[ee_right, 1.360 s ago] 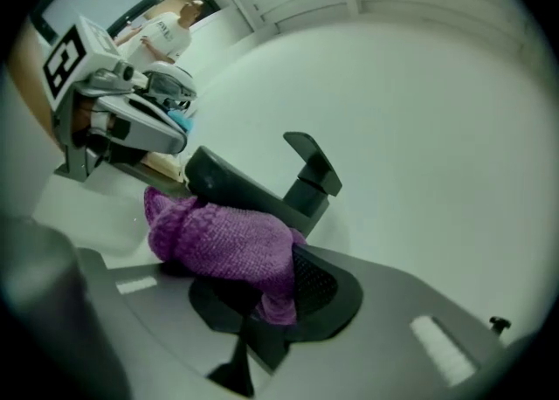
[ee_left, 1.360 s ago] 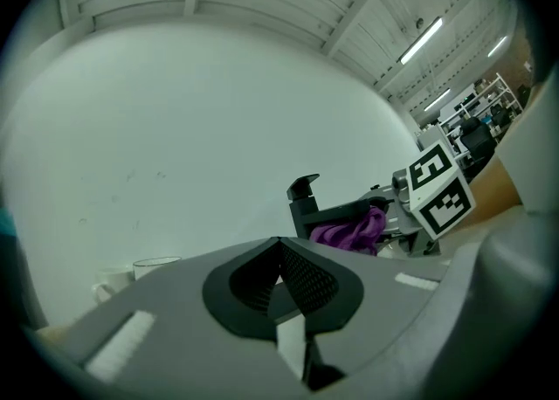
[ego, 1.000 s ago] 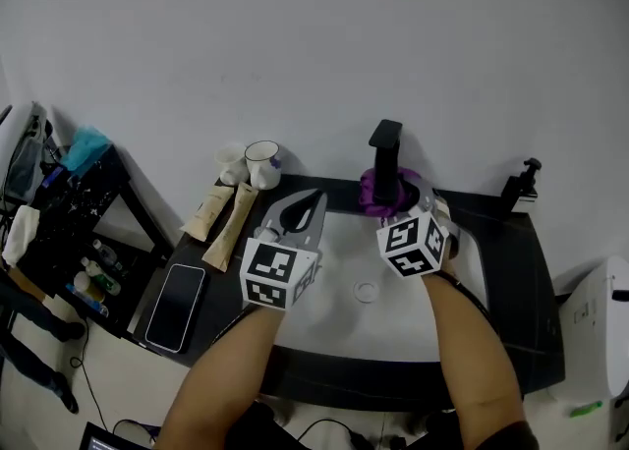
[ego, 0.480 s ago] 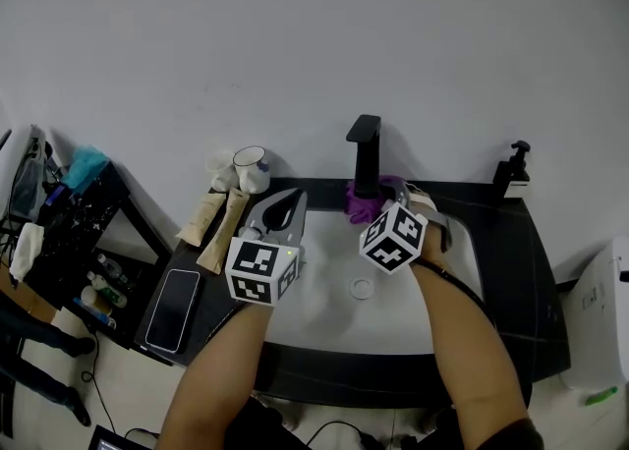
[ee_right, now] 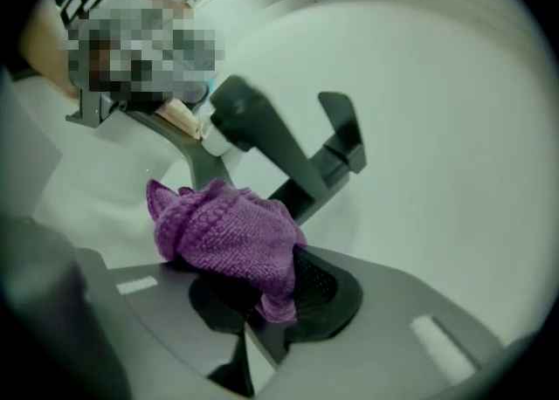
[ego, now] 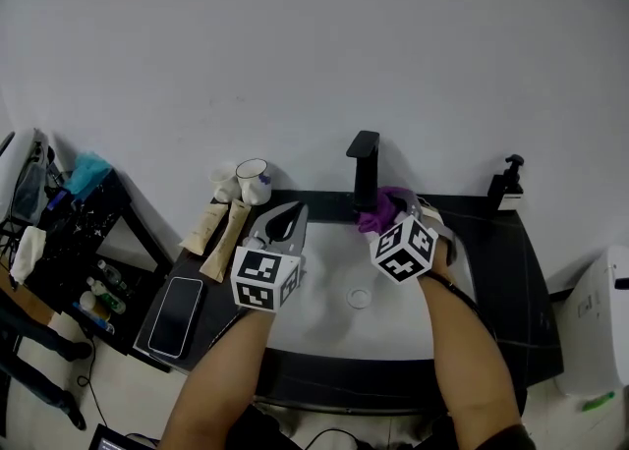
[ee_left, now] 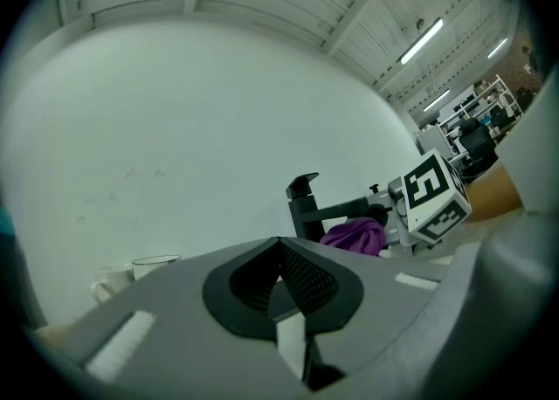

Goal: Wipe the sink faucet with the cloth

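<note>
The black faucet (ego: 364, 168) stands upright at the back rim of the white sink (ego: 314, 306). A purple knitted cloth (ego: 385, 208) is bunched against the right side of the faucet's foot, and my right gripper (ego: 396, 214) is shut on it. In the right gripper view the cloth (ee_right: 223, 231) bulges out over the jaws, with the faucet (ee_right: 293, 152) just behind it. My left gripper (ego: 282, 221) hovers over the sink's left rim, shut and empty. The left gripper view shows the faucet (ee_left: 303, 206) and cloth (ee_left: 353, 236) to its right.
A white mug (ego: 255, 181) and two tubes (ego: 218, 226) lie on the black counter left of the sink, and a phone (ego: 176, 315) lies nearer me. A soap dispenser (ego: 505, 183) stands at the back right. The drain (ego: 359, 297) is mid-basin. A black rack (ego: 74, 232) stands at left.
My right gripper has carried the cloth from the front and left of the faucet's foot round to its right side. The left gripper has stayed over the sink's left rim.
</note>
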A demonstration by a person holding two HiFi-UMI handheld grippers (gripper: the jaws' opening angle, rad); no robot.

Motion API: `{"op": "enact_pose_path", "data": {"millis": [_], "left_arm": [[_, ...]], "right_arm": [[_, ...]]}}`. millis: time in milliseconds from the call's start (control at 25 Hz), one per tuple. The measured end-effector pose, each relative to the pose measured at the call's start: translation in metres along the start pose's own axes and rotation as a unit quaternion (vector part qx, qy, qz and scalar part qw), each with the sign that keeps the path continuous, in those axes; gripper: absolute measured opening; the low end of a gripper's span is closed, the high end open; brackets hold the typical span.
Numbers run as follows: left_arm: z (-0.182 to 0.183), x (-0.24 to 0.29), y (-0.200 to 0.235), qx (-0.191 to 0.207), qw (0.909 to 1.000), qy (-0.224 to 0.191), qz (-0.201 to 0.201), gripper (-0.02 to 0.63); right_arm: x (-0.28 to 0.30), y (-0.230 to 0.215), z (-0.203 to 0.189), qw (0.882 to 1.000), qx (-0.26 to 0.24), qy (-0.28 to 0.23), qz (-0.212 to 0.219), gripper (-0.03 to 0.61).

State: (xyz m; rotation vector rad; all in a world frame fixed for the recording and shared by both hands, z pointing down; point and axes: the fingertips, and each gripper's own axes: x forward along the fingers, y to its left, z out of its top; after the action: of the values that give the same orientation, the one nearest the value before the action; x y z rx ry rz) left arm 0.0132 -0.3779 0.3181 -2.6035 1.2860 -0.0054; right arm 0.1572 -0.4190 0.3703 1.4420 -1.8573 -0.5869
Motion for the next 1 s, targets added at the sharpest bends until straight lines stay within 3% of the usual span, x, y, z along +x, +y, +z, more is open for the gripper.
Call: {"op": "enact_pose_path", "data": {"millis": [120, 240, 360, 640, 1000], "left_arm": [[0.002, 0.000, -0.001, 0.001, 1.0000, -0.003, -0.002, 0.017], [0.001, 0.001, -0.004, 0.001, 1.0000, -0.002, -0.006, 0.017], [0.001, 0.000, -0.004, -0.004, 1.0000, -0.002, -0.006, 0.017], [0.002, 0.001, -0.003, -0.014, 0.9998, -0.007, -0.007, 0.017], [0.005, 0.002, -0.005, -0.019, 0.9996, -0.014, -0.016, 0.017]], "right_arm": [[-0.025, -0.044, 0.009, 0.996, 0.031, -0.033, -0.073, 0.054], [-0.056, -0.091, 0.026, 0.985, 0.046, -0.076, -0.149, 0.055], [-0.071, -0.123, 0.051, 0.980, 0.025, -0.094, -0.172, 0.055], [-0.053, -0.164, 0.086, 0.981, -0.075, -0.070, -0.167, 0.055], [0.002, -0.100, 0.013, 0.986, -0.148, 0.023, -0.079, 0.055]]}}
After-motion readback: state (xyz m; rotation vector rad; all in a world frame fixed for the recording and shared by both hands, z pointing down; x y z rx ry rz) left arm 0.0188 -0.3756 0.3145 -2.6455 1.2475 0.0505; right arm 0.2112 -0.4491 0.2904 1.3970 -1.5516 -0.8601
